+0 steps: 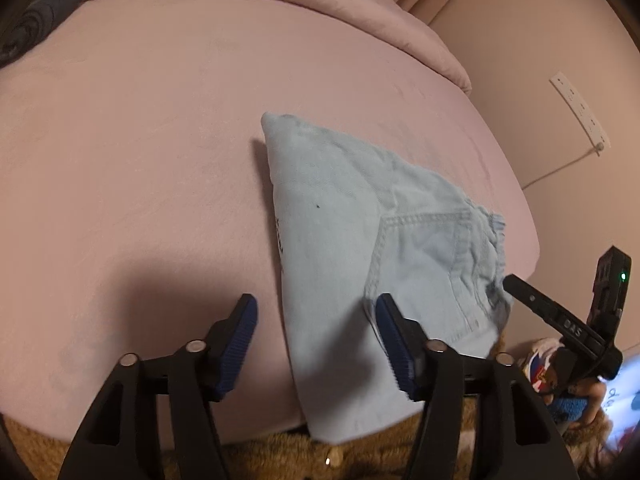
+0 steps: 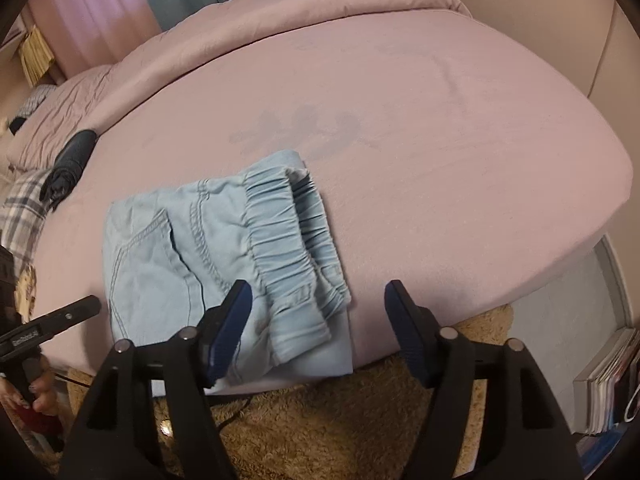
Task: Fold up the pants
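Observation:
Light blue pants lie folded into a compact bundle on the pink bed, near its front edge. In the right wrist view the pants show their gathered elastic waistband on top. My left gripper is open and empty, hovering over the bundle's near end. My right gripper is open and empty, just above the waistband end. The right gripper also shows in the left wrist view, and the left one in the right wrist view.
A folded pink duvet lies along the bed's far side. A dark rolled garment and a plaid cloth sit at the bed's left. A tan shaggy rug covers the floor below. Books stand at right.

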